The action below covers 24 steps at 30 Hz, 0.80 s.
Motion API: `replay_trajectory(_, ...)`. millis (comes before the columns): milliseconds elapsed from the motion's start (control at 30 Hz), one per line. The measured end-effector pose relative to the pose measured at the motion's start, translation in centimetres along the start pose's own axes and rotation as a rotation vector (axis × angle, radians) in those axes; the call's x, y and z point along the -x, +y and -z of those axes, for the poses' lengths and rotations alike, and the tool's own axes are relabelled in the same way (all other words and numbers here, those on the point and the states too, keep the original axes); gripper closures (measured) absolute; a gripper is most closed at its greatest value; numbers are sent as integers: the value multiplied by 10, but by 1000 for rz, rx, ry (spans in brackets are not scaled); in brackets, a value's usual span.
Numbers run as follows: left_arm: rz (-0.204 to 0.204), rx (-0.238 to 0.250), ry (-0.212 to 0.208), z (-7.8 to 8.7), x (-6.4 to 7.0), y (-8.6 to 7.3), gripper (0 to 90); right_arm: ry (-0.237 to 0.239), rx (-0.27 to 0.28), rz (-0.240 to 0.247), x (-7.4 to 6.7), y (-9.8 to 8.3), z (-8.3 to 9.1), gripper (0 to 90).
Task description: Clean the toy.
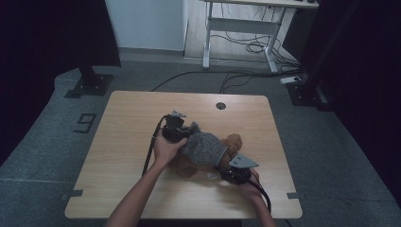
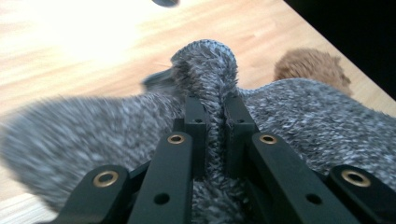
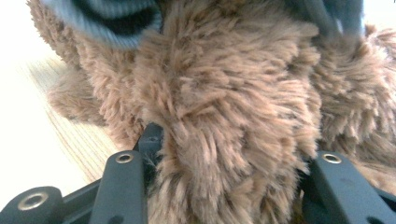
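A brown plush bear (image 1: 232,143) lies on the wooden table (image 1: 132,118), partly covered by a fuzzy grey knitted sweater (image 1: 204,147). My left gripper (image 1: 182,133) sits at the garment's left end, shut on a fold of the grey sweater (image 2: 205,70); the fold is squeezed between its two black fingers (image 2: 195,122). My right gripper (image 1: 231,171) is at the bear's near right side, its jaws closed around a thick brown furry limb of the bear (image 3: 224,140). A ribbed grey cuff (image 3: 116,23) of the sweater shows at the top of the right gripper view.
A round cable hole (image 1: 221,105) is in the table's far edge. Cables trail from both grippers toward the near edge. A white desk frame (image 1: 236,28) and floor cables stand beyond the table. Bare wood lies to the left and far side.
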<state>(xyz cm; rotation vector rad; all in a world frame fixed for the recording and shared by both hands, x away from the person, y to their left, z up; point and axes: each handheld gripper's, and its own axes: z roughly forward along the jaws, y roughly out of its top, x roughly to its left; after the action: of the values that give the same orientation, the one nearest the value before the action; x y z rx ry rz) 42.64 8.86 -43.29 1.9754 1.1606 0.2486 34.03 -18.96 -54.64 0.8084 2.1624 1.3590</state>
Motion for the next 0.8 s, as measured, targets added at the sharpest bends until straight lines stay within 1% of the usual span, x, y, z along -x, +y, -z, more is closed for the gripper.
replay_trajectory(67,5,8,39,10,-10,-4,824,2,1,-3,1,0,0,500)
replay_trajectory(133,21,-3,72,17,-25,-13,825,5,3,-10,2,-1,0,500)
replay_trajectory(167,40,-9,74,19,-33,-19,824,6,4,-13,2,-1,0,500)
replay_trajectory(200,65,-10,67,20,-40,-27,824,7,5,-16,2,-1,0,500)
replay_trajectory(233,100,-13,49,21,-49,-36,824,7,5,-14,2,-1,0,500)
replay_trajectory(267,116,-14,47,21,-54,-42,824,8,4,-11,3,-1,0,500)
replay_trajectory(333,141,-23,55,22,-64,-55,825,7,4,-13,3,-1,0,500)
replay_trajectory(433,161,-60,65,19,-76,-76,826,4,3,-21,2,-1,0,500)
replay_trajectory(533,192,-81,26,12,-81,-95,826,5,5,-29,3,-1,0,500)
replay_trajectory(567,201,-87,10,11,-82,-100,825,6,5,-30,3,-1,0,500)
replay_trajectory(600,209,-82,-7,9,-81,-103,825,7,6,-33,3,-2,-1,500)
replay_trajectory(667,218,-73,-24,7,-79,-105,828,8,9,-42,4,-2,-1,500)
replay_trajectory(767,212,-59,-38,7,-73,-102,833,11,14,-59,4,-1,-1,500)
replay_trajectory(800,211,-48,-49,7,-71,-101,835,13,14,-64,5,-1,0,500)
